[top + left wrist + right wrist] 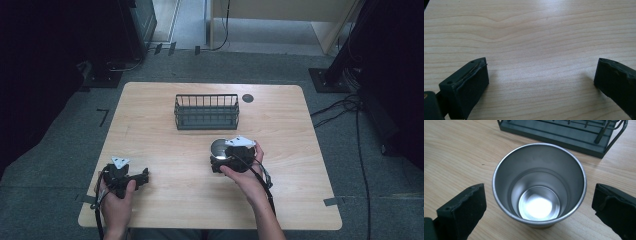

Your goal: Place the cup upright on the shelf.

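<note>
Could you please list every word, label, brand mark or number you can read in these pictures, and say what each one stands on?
There is no readable text in these pictures.
The steel cup is plain inside and along its rim.
The wire basket, the wooden table and both grippers, left and right, bear no lettering.
The dark round mark near the table's far edge is blank.

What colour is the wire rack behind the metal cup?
Dark grey-green wire rack, clearest in the high view; it stands beyond the shiny steel cup.
</note>
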`<state>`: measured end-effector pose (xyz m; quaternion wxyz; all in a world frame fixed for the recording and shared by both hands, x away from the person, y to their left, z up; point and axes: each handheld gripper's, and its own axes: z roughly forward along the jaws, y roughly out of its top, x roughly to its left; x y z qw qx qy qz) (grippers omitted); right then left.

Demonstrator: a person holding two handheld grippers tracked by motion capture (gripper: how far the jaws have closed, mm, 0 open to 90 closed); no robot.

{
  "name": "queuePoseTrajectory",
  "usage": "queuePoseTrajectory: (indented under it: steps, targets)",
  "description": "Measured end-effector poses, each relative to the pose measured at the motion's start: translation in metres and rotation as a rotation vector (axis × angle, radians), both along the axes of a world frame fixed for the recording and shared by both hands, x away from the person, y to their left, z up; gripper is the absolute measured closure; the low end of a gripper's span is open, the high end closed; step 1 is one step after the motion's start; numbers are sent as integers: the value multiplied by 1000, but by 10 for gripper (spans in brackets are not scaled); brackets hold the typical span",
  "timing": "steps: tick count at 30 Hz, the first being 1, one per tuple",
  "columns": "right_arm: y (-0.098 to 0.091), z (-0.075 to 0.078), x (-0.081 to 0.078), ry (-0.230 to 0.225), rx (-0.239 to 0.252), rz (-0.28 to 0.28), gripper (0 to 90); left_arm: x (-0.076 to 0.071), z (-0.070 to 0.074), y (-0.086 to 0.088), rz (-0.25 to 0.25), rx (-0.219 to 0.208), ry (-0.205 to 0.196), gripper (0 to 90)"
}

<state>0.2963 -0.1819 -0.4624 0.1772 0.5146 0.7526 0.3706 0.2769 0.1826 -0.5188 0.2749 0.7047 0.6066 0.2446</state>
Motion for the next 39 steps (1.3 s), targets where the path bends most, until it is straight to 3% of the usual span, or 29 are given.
queuePoseTrajectory:
  steps: [16, 27, 34, 39]
  targets:
    - [15, -9, 15, 26, -32, -43, 0, 0, 0, 0, 0, 0, 0, 0]
    - [23, -16, 19, 33, -78, -73, 121, 0, 0, 0, 0, 0, 0, 0]
    - [23, -16, 20, 32, -81, -67, 150, 0, 0, 0, 0, 0, 0, 0]
    - [18, -12, 21, 21, -71, -94, 181, 0, 0, 0, 0, 0, 0, 0]
